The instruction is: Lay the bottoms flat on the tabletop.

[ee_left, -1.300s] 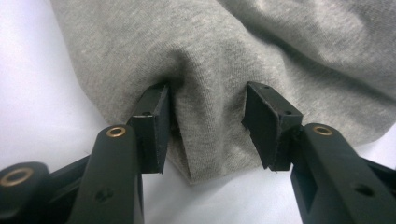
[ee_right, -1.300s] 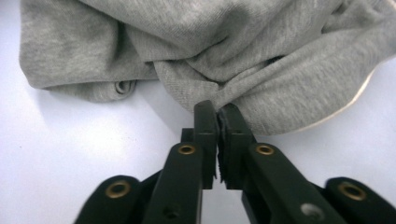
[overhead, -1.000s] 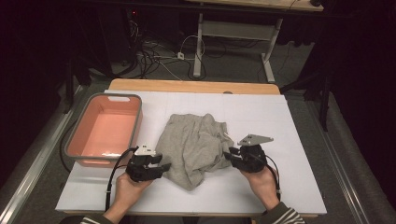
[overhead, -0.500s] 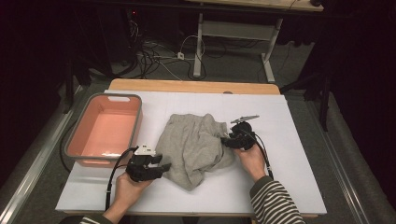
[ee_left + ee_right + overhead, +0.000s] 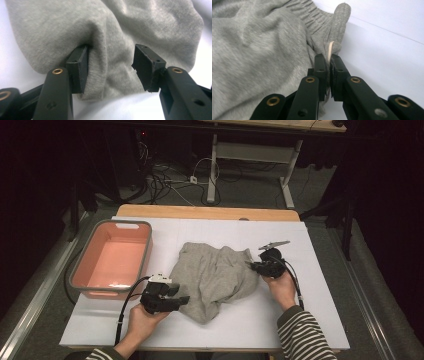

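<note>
High view: the grey garment [image 5: 215, 277] lies crumpled at the centre of the frame on the white table [image 5: 320, 320]. The left gripper [image 5: 181, 301] sits at lower centre-left, its tips at the garment's lower left edge. The right gripper [image 5: 250, 265] sits at centre right, against the garment's right edge near the ribbed waistband. A pink basin [image 5: 80, 280] with a grey rim stands at the left of the frame, well apart from the garment.

Left gripper view: the garment [image 5: 112, 32] covers the upper and middle frame. The jaws stand apart and have just been opening. A bulge of fabric lies between them; the left pad [image 5: 81, 67] touches the cloth, while the right pad [image 5: 143, 66] stands clear of it. The gripper is released.

Right gripper view: the garment [image 5: 257, 55] occupies the left and upper centre of the frame; the waistband [image 5: 319, 15] runs toward the top. The jaws have just been closing and now stand clenched on a fold of fabric with a pale label [image 5: 330, 51] at frame centre.
</note>
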Motion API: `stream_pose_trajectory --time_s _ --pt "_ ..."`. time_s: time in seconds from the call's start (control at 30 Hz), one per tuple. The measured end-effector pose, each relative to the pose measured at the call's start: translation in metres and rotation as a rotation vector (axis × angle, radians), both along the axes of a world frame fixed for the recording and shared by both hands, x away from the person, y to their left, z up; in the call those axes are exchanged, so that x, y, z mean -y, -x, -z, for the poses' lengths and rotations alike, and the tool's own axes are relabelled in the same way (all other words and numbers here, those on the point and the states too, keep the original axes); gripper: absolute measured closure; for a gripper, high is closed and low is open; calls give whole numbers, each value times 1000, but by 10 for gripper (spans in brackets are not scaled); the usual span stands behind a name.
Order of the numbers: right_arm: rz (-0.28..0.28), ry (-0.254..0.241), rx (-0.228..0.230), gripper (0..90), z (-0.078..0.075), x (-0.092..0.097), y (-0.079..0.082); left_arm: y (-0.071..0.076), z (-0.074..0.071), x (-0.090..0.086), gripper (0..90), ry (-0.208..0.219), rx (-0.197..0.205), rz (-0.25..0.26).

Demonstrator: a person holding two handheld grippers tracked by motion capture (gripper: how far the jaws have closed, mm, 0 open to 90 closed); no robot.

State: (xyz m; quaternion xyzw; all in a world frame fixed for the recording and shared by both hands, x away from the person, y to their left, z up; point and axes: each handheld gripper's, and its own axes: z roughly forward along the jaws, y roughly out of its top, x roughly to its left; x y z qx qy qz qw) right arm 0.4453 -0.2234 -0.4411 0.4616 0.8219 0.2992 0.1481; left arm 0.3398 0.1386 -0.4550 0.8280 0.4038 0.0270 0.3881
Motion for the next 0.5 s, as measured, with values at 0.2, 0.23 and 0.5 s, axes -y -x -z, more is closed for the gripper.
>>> stream_pose_trajectory --time_s 0.2,0.23,0.5 --pt "21 -10 8 677 3 11 4 -22 -24 13 452 -42 31 -9" --pt "22 -23 13 660 2 11 5 -25 -27 14 452 -47 37 -10" --pt "-55 -78 74 602 -13 -2 22 -60 -39 32 452 -98 39 -25"
